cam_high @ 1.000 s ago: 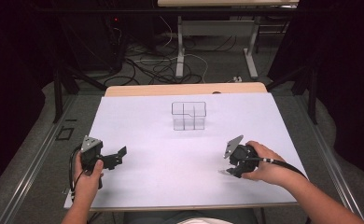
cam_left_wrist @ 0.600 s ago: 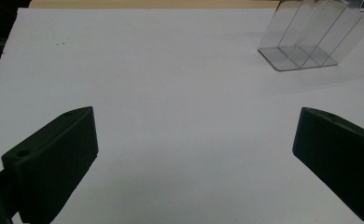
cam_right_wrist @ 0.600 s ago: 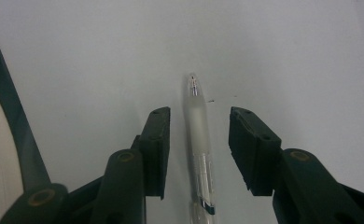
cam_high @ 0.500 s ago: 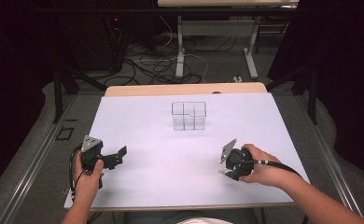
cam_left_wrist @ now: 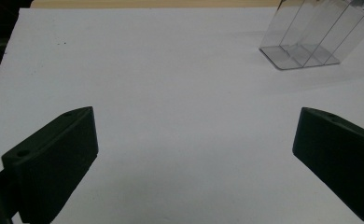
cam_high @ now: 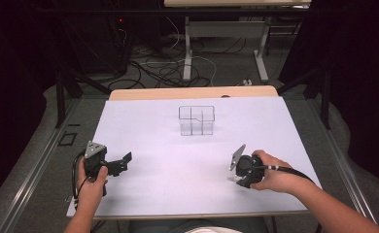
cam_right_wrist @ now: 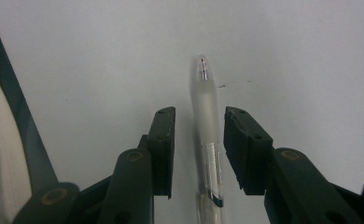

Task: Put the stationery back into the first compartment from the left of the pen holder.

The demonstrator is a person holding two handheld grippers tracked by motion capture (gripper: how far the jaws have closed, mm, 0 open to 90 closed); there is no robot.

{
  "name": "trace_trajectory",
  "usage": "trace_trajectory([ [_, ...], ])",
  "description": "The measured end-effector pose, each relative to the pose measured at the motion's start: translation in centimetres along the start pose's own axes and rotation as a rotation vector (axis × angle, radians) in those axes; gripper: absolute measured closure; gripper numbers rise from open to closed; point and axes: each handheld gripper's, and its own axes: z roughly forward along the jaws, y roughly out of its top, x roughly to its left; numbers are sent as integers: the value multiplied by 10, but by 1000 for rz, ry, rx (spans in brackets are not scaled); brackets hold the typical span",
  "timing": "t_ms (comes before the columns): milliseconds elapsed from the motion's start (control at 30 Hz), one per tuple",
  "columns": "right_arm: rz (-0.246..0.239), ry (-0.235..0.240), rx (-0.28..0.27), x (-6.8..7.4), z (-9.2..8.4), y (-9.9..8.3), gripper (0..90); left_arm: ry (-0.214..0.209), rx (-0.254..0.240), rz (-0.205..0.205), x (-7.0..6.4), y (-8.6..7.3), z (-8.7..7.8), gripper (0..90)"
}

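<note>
A clear-barrelled pen (cam_right_wrist: 208,126) with a frosted grip lies on the white table sheet (cam_high: 178,160), tip pointing away from the camera. My right gripper (cam_right_wrist: 199,113) straddles it. Its jaws have just been closing, and a narrow gap remains on each side of the pen, so the pads do not press on it. In the high view the right gripper (cam_high: 237,172) points down at the sheet near the front right. My left gripper (cam_left_wrist: 195,115) stands wide open over bare sheet and holds nothing. It sits at the front left (cam_high: 122,162).
A clear plastic organiser with several compartments (cam_high: 196,120) stands at the middle back of the sheet, also at the upper right of the left gripper view (cam_left_wrist: 311,37). The wooden table edge (cam_high: 192,92) runs behind it. Cables and table legs lie on the floor beyond.
The right hand has shifted a little toward the near edge and tipped its gripper down onto the sheet. The left hand has not moved.
</note>
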Motion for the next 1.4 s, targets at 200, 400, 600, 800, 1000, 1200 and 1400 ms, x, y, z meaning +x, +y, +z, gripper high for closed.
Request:
trace_trajectory([
  [200, -47, -4, 32, -1, 8, 3, 703, -5, 2, 1, -1, 0, 2, 0],
  [400, -67, -17, 72, -1, 15, 5, 745, -9, 8, 2, -2, 0, 2, 0],
  [600, -80, -25, 91, -4, 17, 9, 767, -9, 2, -5, 0, 0, 2, 0],
  [800, -105, -25, 118, -2, 22, 13, 768, -12, 5, -7, 0, 0, 2, 0],
  [1000, -136, -23, 152, -2, 24, 15, 783, -14, 9, -6, 1, 0, 2, 0],
  [1200, -150, -26, 157, -2, 24, 16, 797, -15, 10, -7, 1, -1, 2, 0],
  [1400, -155, -28, 157, -2, 25, 16, 799, -16, 15, -9, 0, -1, 3, 0],
])
